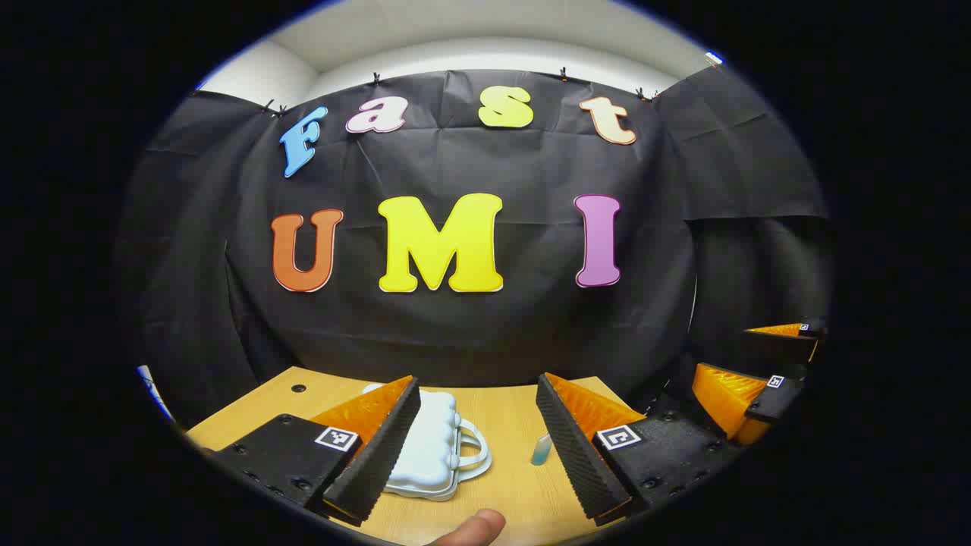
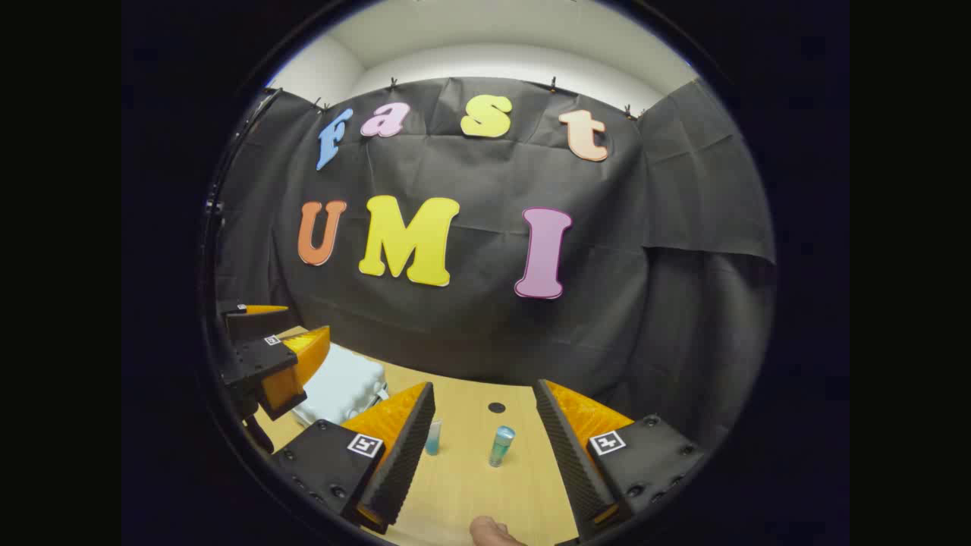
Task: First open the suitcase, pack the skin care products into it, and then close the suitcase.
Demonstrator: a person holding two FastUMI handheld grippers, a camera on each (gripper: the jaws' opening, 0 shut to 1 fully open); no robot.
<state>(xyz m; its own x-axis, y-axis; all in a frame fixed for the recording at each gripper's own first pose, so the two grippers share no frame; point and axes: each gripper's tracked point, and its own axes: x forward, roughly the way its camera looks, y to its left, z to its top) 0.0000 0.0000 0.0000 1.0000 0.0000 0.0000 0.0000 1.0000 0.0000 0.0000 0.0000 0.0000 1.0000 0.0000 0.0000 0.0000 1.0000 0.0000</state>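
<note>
A small pale blue suitcase (image 1: 432, 447) with a handle lies closed on the wooden table (image 1: 501, 413), partly behind my left gripper's left finger. My left gripper (image 1: 482, 462) is open above the table, with nothing between its fingers. A small teal bottle (image 1: 540, 450) stands just left of its right finger. In the right gripper view, my right gripper (image 2: 482, 462) is open too, with a teal bottle (image 2: 501, 446) standing between its fingers and a second small bottle (image 2: 433, 437) by the left finger. The suitcase (image 2: 341, 387) shows at left there, behind the left gripper (image 2: 265, 356).
The right gripper (image 1: 766, 364) appears at the right edge of the left gripper view. A fingertip (image 1: 474, 528) shows at the bottom of that view. The table has a round cable hole (image 2: 496, 408) near the black cloth wall behind it.
</note>
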